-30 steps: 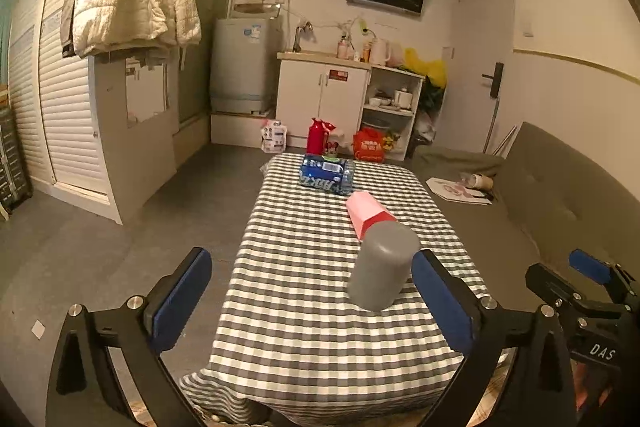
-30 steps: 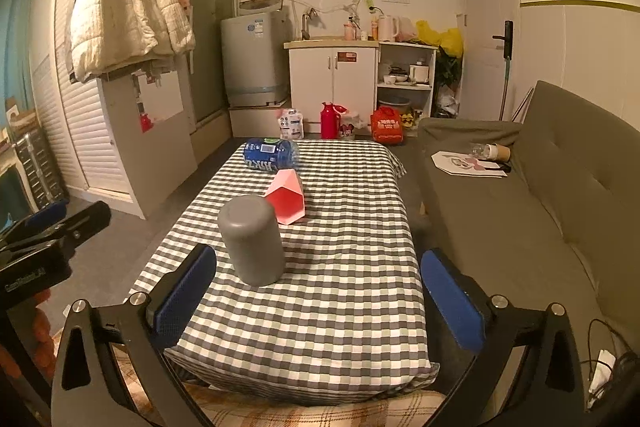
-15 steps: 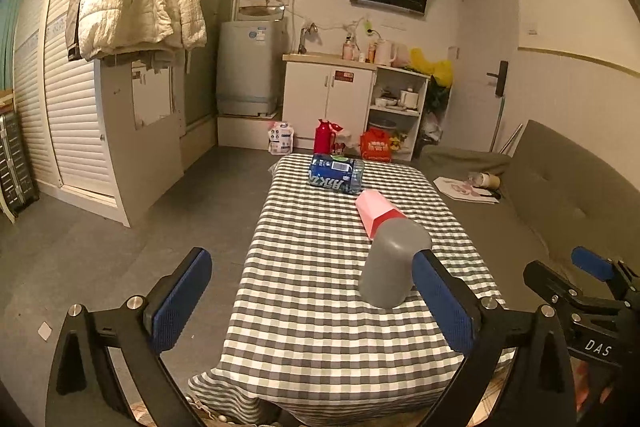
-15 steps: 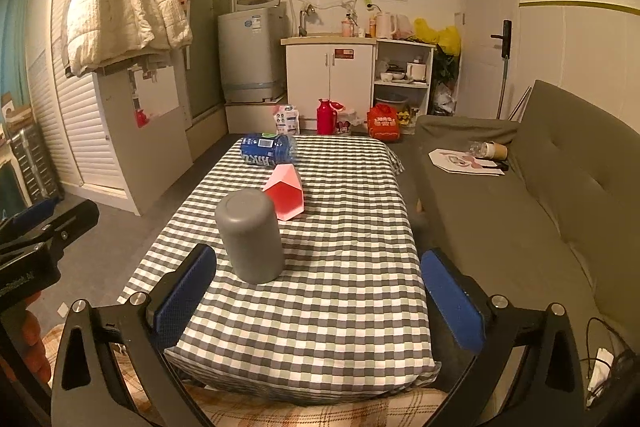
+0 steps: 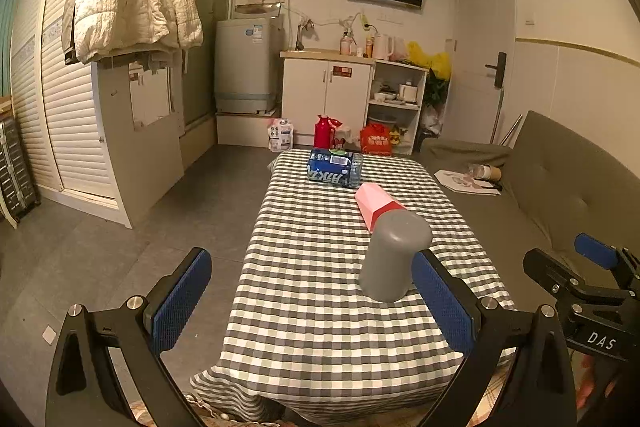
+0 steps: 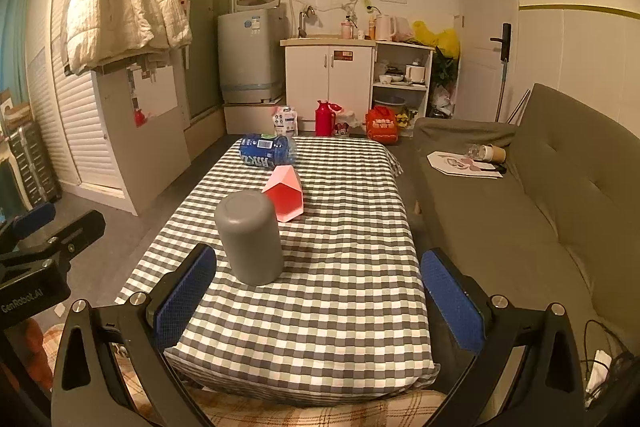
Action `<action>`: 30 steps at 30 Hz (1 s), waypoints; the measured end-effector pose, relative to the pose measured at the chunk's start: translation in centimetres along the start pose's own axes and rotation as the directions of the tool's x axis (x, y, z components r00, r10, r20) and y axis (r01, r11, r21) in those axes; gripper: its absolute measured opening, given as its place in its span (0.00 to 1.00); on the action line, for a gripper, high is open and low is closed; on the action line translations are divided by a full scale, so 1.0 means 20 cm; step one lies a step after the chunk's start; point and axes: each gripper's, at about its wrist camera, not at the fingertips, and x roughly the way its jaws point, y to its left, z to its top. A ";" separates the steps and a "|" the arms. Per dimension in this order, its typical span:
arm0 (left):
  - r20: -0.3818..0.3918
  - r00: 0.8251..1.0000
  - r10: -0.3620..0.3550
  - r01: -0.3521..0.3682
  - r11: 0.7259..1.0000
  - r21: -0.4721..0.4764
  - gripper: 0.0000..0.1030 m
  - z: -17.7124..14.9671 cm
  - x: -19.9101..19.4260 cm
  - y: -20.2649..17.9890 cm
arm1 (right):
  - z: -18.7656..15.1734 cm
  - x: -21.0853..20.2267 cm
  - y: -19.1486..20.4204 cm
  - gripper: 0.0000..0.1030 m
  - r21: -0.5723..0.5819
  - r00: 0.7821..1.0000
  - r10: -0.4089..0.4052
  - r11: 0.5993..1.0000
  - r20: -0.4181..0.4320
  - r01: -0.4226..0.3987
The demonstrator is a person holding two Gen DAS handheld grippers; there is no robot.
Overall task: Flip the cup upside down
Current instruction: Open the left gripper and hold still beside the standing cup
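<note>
A grey cup (image 5: 394,255) stands mouth down, closed base up, on the checkered table (image 5: 316,311); it also shows in the right wrist view (image 6: 250,237). My left gripper (image 5: 312,311) is open and empty, held back near the table's front edge, with the cup just ahead of its right finger. My right gripper (image 6: 318,301) is open and empty, with the cup ahead of its left finger. Neither gripper touches the cup.
A pink and red carton (image 6: 285,193) lies just behind the cup, and a blue bottle (image 6: 266,151) lies at the table's far end. A grey sofa (image 6: 540,211) runs along the right. Cabinets and a washing machine (image 6: 248,57) stand at the back.
Both grippers have drawn back and risen slightly, so the cup looks a little farther off. The cup has not moved.
</note>
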 end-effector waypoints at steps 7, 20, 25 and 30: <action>-0.002 1.000 0.007 -0.007 1.000 0.006 1.00 0.00 0.00 0.00 | 0.00 0.00 0.00 1.00 -0.001 1.000 0.001 1.000 -0.002 -0.001; -0.003 1.000 0.007 -0.007 1.000 0.006 1.00 0.00 0.00 0.00 | 0.00 0.02 0.03 1.00 -0.011 1.000 0.006 1.000 -0.009 -0.006; -0.005 1.000 0.007 -0.007 1.000 0.005 1.00 -0.01 0.00 0.00 | 0.00 0.03 0.03 1.00 -0.013 1.000 0.006 1.000 -0.015 -0.006; -0.005 1.000 0.010 -0.010 1.000 0.005 1.00 -0.01 0.01 0.00 | 0.00 0.03 0.03 1.00 -0.013 1.000 0.006 1.000 -0.018 -0.006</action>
